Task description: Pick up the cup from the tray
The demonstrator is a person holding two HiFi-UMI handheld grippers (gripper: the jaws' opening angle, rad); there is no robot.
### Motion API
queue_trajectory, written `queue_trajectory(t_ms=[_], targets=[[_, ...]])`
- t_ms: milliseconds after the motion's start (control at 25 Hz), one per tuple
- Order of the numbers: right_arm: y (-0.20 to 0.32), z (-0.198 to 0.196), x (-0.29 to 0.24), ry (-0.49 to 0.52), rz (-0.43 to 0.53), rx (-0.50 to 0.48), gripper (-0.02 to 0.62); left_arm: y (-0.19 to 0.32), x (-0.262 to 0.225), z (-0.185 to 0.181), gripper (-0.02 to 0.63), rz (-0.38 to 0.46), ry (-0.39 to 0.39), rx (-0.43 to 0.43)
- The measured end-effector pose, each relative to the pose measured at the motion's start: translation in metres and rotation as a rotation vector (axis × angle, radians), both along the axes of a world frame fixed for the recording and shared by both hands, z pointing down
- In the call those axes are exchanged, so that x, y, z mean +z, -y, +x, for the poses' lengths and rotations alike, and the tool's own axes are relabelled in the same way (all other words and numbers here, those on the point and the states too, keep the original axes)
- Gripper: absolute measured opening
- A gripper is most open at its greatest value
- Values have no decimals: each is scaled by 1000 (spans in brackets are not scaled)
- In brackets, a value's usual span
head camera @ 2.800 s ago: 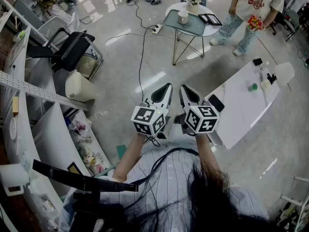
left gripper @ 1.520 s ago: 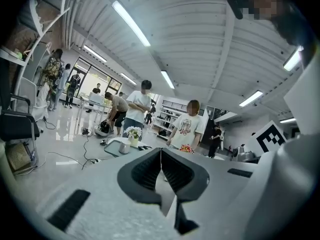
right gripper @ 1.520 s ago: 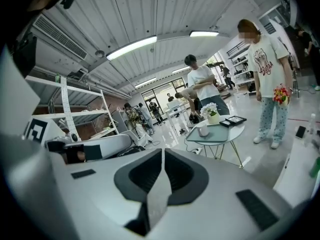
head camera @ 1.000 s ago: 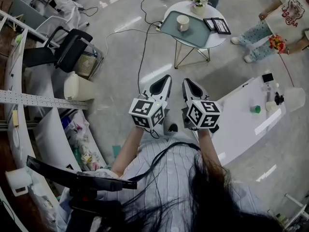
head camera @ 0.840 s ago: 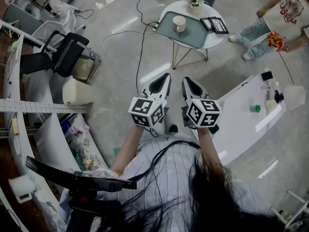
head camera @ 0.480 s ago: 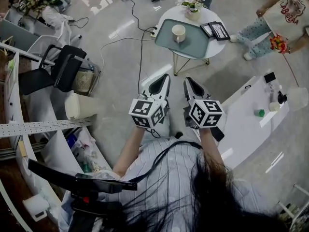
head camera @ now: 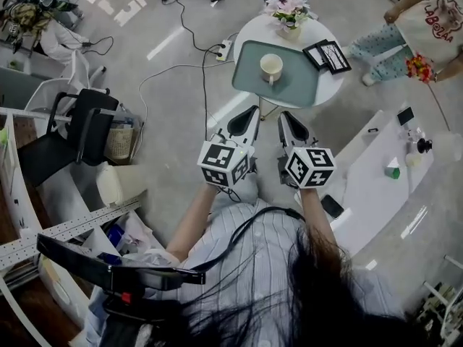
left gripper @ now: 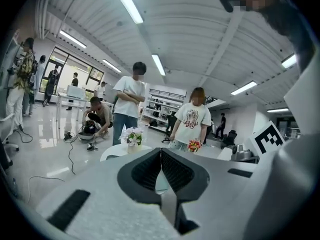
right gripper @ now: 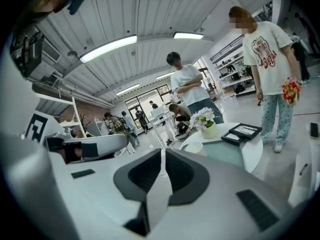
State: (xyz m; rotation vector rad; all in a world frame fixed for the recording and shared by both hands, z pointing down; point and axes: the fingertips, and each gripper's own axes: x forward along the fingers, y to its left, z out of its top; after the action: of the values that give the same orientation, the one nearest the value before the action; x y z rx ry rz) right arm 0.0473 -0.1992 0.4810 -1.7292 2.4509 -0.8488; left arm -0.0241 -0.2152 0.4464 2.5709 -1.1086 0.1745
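Closest to us, the person holds the two tools out in front, side by side, above the floor. The left gripper [head camera: 251, 113] has its two jaws pressed together, and nothing is in between them. The right gripper [head camera: 286, 117] is closed up tight too, and it holds nothing. Both point toward a small round white table [head camera: 251, 26] that stands a little way ahead. On that table lies a grey-green tray [head camera: 298, 87], and the cup [head camera: 271, 66] sits upright on it, near the middle. The cup is white with a little handle, and no tool touches it. Behind the tray is a pot of flowers [head camera: 288, 7], and beside it lie two dark picture frames [head camera: 327, 55]. Farther off, other people stand around the room. I think the job has hardly begun: the cup is not yet picked up. What is left is to get close to the table, open one gripper, close it on the cup and lift the cup off the tray.
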Motion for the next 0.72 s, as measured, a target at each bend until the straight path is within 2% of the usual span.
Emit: queue_trajectory(t_ms=[160, 440, 480, 600, 720], targets=[[32, 0, 11, -7, -23, 27, 41, 28, 10, 0, 15, -24, -11, 38], [67, -6, 39, -49, -94, 21, 52, 52, 25, -8, 15, -61, -25, 49], [71, -6, 44, -59, -107, 11, 68, 54, 27, -9, 15, -65, -29, 45], [86, -7, 57, -93, -137, -20, 180, 61, 30, -12, 15, -73, -38, 30], [101, -7, 73, -136, -160, -45, 240, 68, 34, -16, 15, -91, -51, 2]])
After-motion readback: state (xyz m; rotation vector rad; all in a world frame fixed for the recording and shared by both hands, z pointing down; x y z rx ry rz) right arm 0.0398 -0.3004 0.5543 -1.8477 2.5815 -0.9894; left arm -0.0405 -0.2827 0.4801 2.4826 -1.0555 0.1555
